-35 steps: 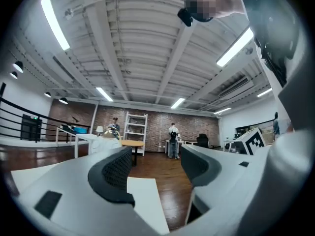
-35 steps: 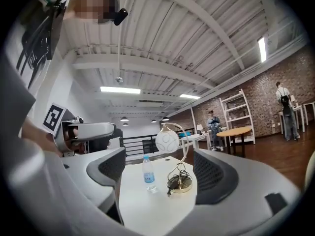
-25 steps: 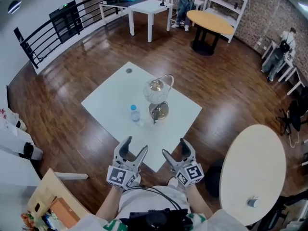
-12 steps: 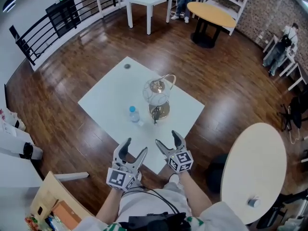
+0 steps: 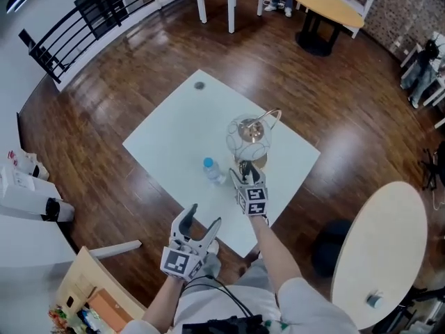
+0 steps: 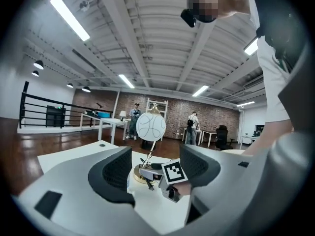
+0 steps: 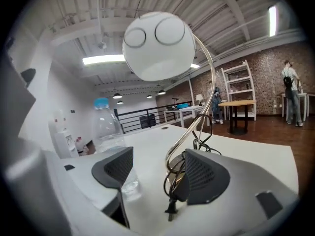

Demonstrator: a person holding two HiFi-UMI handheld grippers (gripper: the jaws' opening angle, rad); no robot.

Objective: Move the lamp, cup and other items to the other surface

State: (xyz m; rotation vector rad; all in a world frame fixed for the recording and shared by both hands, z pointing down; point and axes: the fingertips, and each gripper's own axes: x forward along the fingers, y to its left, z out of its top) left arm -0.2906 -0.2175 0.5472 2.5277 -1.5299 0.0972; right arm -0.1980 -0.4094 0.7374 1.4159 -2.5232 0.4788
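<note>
A lamp with a white globe shade [image 5: 250, 132] [image 7: 158, 45] [image 6: 150, 126] and a brass base [image 5: 252, 167] stands on the white square table [image 5: 174, 131]. A clear bottle with a blue cap [image 5: 212, 170] [image 7: 107, 132] stands just left of it. My right gripper [image 5: 248, 178] [image 7: 152, 173] reaches over the table to the lamp's foot. Its jaws are closing, with the chrome stem [image 7: 196, 127] and coiled cord between them, close to the right jaw and apart from the left one. My left gripper [image 5: 198, 227] [image 6: 150, 168] hangs open and empty at the table's near corner.
A small dark round thing [image 5: 199, 85] lies near the table's far corner. A pale round table [image 5: 379, 249] at the right carries a small grey cup [image 5: 374, 300]. A dark stool [image 5: 329, 245] stands between the tables. A black railing [image 5: 76, 30] runs at the far left.
My right gripper has gone forward from the table's near edge to the lamp's base, and its jaws have narrowed. The left gripper has stayed near the front corner.
</note>
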